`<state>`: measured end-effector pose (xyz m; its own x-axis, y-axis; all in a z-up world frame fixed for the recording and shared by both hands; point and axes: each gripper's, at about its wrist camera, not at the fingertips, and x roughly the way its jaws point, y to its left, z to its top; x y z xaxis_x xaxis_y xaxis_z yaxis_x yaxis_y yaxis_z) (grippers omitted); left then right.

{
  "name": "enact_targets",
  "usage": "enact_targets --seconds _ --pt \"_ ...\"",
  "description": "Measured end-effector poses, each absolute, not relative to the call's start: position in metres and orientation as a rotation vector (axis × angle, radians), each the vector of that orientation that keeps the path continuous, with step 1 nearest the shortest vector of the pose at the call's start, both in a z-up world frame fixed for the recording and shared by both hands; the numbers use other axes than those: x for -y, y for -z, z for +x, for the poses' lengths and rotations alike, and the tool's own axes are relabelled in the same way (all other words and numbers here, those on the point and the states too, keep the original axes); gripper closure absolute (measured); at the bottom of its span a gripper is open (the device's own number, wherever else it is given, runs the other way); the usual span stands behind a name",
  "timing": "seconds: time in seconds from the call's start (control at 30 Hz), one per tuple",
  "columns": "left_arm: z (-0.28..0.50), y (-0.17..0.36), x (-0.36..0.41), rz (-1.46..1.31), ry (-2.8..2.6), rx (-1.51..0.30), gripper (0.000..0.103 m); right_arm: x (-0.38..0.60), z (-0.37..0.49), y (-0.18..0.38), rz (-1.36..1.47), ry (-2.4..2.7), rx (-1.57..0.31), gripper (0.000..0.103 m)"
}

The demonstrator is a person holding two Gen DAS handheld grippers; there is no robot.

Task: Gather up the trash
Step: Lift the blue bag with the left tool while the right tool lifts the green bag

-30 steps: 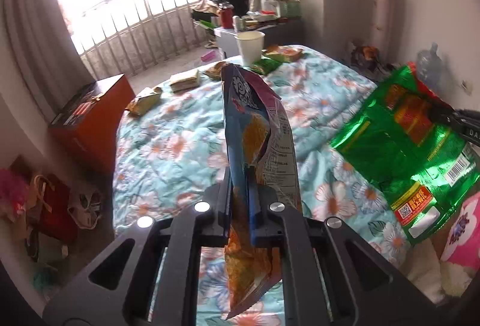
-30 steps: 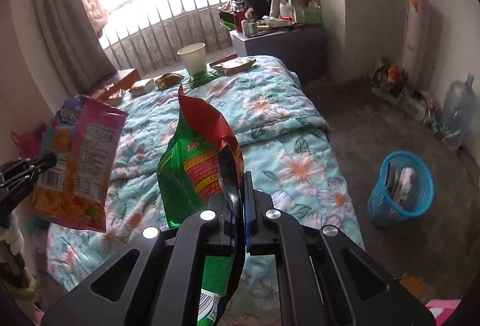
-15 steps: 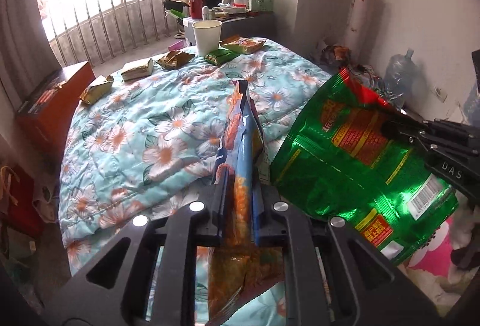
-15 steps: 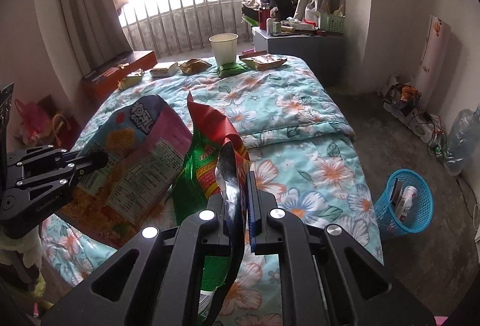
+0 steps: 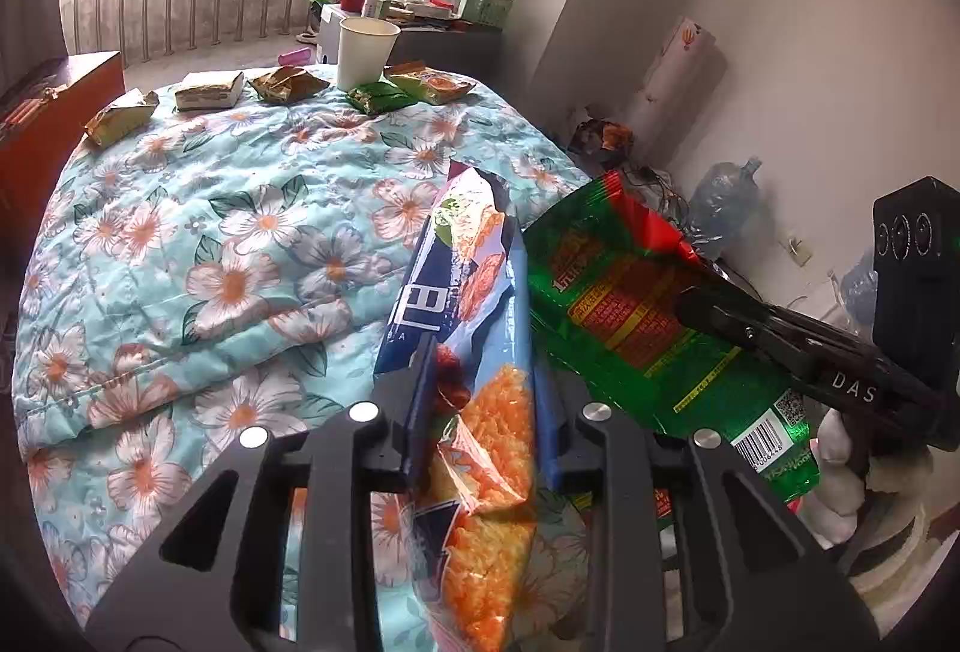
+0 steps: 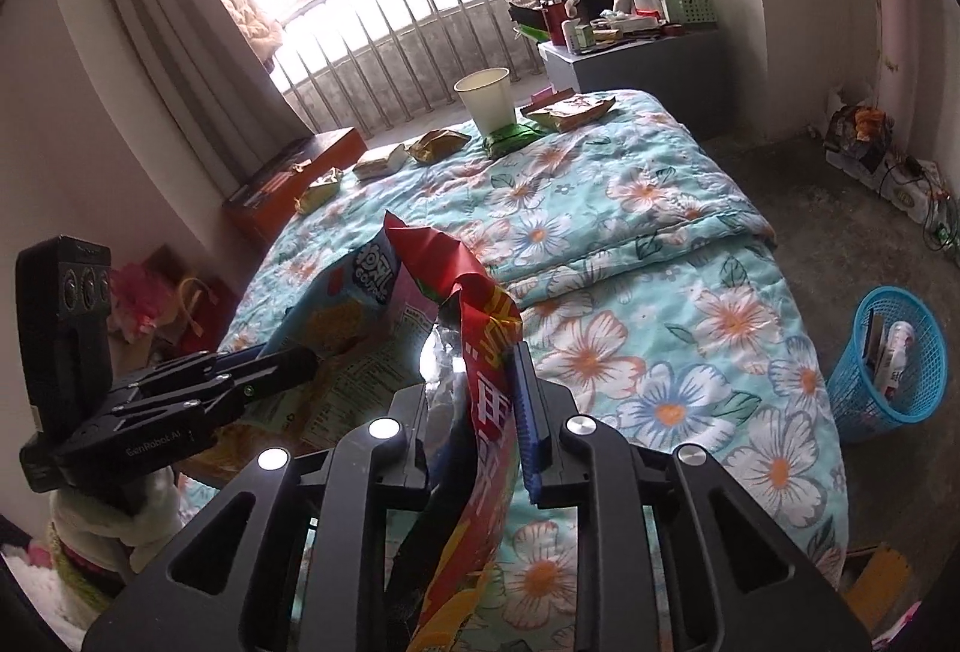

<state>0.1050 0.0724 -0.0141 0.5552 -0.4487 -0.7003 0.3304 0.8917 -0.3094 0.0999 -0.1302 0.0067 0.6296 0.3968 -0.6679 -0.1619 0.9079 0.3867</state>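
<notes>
My left gripper (image 5: 480,382) is shut on a blue and orange snack bag (image 5: 480,328), held above the near end of the floral bed. It shows from the side in the right wrist view (image 6: 288,367) with the bag (image 6: 354,304). My right gripper (image 6: 474,382) is shut on a green and red snack bag (image 6: 474,292). In the left wrist view it (image 5: 690,304) pinches that green bag (image 5: 636,316) just right of the blue bag. The two bags overlap.
A white paper cup (image 5: 366,52) and several small wrappers (image 5: 288,83) lie at the bed's far end. A blue mesh bin (image 6: 888,358) with trash in it stands on the floor right of the bed. A cluttered nightstand (image 6: 636,46) and an orange box (image 6: 288,190) flank the far end.
Both grippers have swung closer together over the bed's near end, so the two bags now overlap. Both jaws stand a little wider apart around their bags. The blue bag has tilted right.
</notes>
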Motion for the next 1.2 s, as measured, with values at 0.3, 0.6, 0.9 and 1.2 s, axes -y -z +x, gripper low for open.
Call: enact_targets --seconds 0.3,0.6,0.9,1.2 --pt "0.110 0.021 -0.077 -0.161 0.448 -0.905 0.061 0.150 0.108 0.006 0.451 -0.362 -0.872 0.077" --pt "0.111 0.031 -0.076 -0.106 0.384 -0.941 0.068 0.150 0.109 0.014 0.361 -0.282 -0.897 0.080" --pt "0.101 0.021 -0.068 0.069 0.270 -0.874 0.074 0.155 0.107 0.023 0.264 -0.213 -0.920 0.095" --pt "0.100 0.020 -0.066 0.111 0.231 -0.853 0.086 0.166 0.103 0.023 0.287 -0.195 -0.902 0.099"
